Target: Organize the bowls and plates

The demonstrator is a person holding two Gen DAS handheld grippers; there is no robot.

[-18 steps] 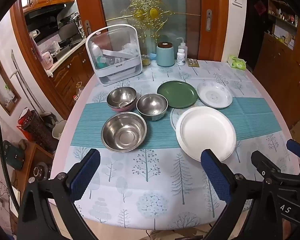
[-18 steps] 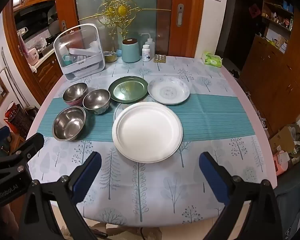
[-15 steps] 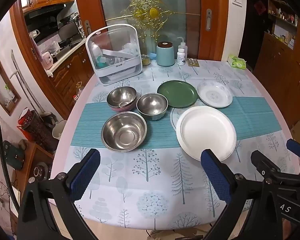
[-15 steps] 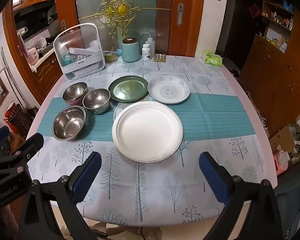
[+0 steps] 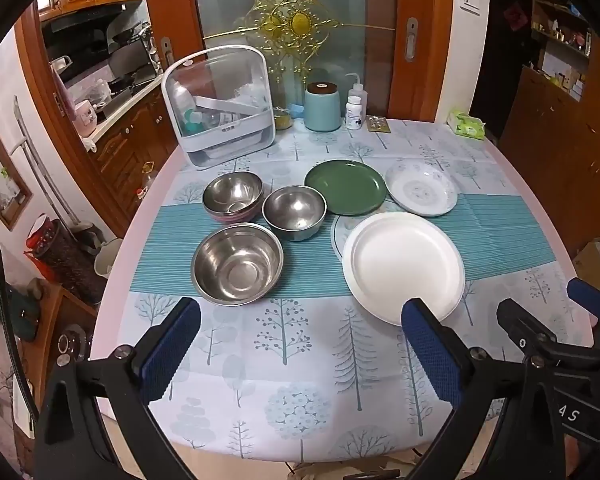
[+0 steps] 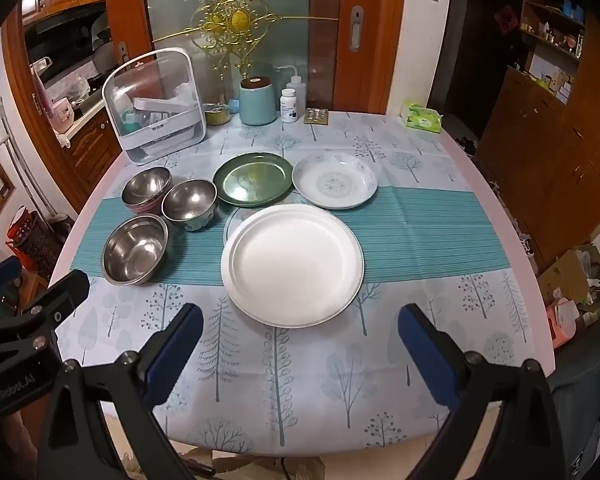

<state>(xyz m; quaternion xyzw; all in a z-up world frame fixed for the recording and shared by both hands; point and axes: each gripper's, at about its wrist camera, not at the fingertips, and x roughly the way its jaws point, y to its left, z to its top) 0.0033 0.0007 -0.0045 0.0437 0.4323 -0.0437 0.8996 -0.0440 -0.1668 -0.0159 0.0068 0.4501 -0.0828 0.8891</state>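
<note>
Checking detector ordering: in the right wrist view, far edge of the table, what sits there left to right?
Clear-lidded dish rack → small yellow jar → teal canister → white pill bottle → blister pack → green tissue pack. The squeeze bottle behind the pill bottle overlaps it, so it is left out.

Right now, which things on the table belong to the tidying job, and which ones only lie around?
For the job: white plate, green plate, patterned plate, three steel bowls.

Lying about: storage box, blue jar, pill bottle, tissue pack.
</note>
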